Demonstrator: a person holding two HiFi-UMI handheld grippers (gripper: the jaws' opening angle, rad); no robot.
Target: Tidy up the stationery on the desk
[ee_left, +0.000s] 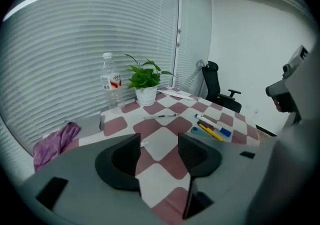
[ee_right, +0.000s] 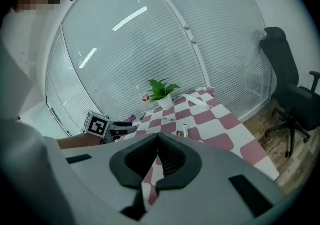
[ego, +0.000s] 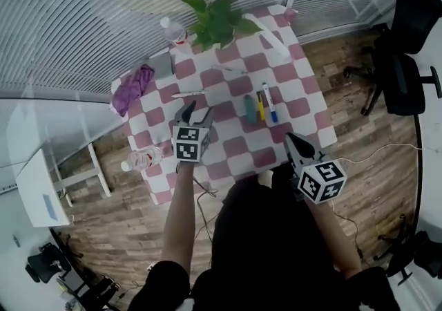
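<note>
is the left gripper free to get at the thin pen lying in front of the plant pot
Likely yes. The left gripper is open and empty, and only bare checked cloth lies between it and the pen. The plant and bottle stand beyond the pen, not in the way.

- Two water bottles (ego: 174,31) (ego: 141,159): one far, one near left.
- One potted plant (ego: 217,21).
- One purple cloth (ego: 132,88).
- Three markers (ego: 260,106), side by side, right.
- Two thin pens (ego: 228,68) (ego: 188,94).
</note>
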